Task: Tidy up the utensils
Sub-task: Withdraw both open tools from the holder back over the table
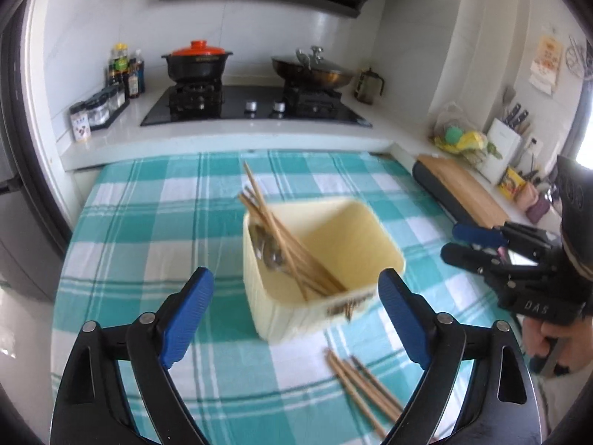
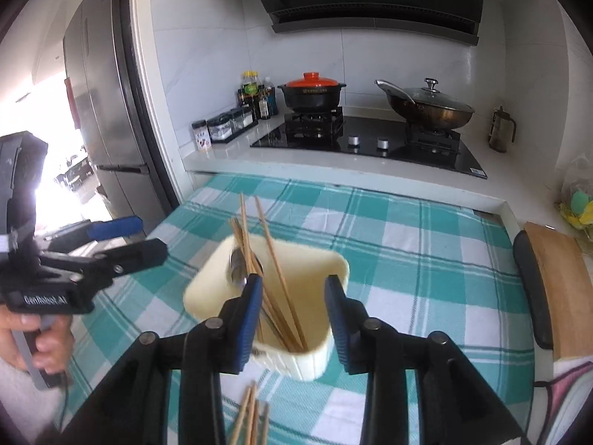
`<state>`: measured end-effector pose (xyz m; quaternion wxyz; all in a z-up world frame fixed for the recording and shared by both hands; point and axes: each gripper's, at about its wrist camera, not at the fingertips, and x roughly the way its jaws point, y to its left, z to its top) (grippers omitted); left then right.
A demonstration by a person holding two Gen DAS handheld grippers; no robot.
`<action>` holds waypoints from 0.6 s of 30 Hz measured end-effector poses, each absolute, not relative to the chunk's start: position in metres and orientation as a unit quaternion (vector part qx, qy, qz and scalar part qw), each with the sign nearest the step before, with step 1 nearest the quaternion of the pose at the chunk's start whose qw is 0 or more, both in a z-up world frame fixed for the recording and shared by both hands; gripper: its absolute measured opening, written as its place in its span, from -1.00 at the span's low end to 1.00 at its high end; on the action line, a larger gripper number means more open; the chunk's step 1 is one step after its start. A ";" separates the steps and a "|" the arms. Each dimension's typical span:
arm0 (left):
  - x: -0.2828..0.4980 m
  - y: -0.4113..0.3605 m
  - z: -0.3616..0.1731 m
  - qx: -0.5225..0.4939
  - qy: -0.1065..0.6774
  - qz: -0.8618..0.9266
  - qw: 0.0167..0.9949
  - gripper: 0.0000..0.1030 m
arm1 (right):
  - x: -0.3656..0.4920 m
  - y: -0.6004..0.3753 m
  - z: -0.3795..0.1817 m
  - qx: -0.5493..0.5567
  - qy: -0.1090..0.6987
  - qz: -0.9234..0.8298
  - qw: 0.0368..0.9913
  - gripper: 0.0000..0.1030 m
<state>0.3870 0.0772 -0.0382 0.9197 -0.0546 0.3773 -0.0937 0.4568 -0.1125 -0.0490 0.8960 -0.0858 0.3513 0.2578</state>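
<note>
A cream square tub (image 1: 333, 244) stands on the teal checked cloth (image 1: 148, 222). Several wooden chopsticks (image 1: 281, 244) and metal spoons (image 1: 267, 248) lean in its left corner. More chopsticks (image 1: 363, 385) lie loose on the cloth in front of it. My left gripper (image 1: 294, 273) hovers above the tub's near side, open wide, with nothing between its blue pads. My right gripper (image 2: 293, 279) hangs over the tub (image 2: 311, 267) and is open too, gripping nothing. The loose chopsticks (image 2: 252, 419) lie beneath it. Each gripper also shows at the edge of the other's view, hand-held.
Behind the cloth runs a white counter with a gas hob (image 1: 255, 105), a red-lidded black pot (image 1: 196, 61), a lidded wok (image 1: 315, 70) and condiment bottles (image 1: 126, 74). A wooden cutting board (image 1: 463, 189) lies to the right. A grey fridge (image 2: 100, 111) stands on the left.
</note>
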 end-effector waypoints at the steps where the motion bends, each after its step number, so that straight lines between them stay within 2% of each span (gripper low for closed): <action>1: 0.374 0.077 -0.054 -0.049 0.394 -0.095 0.913 0.79 | 0.444 -0.121 -0.063 -0.098 0.362 0.254 0.891 -0.10; 5: 0.326 0.067 -0.125 -0.052 0.450 -0.093 0.887 0.79 | 0.391 -0.151 -0.135 -0.136 0.400 0.223 0.879 -0.10; 9: 0.295 0.051 -0.169 -0.086 0.456 -0.081 0.882 0.79 | 0.356 -0.172 -0.193 -0.113 0.433 0.191 0.873 -0.10; 12: 0.288 0.041 -0.183 -0.073 0.440 -0.051 0.894 0.79 | 0.341 -0.178 -0.215 -0.122 0.434 0.164 0.877 -0.10; 18: 0.293 0.037 -0.202 -0.040 0.441 -0.012 0.897 0.79 | 0.328 -0.181 -0.223 -0.108 0.416 0.148 0.891 -0.10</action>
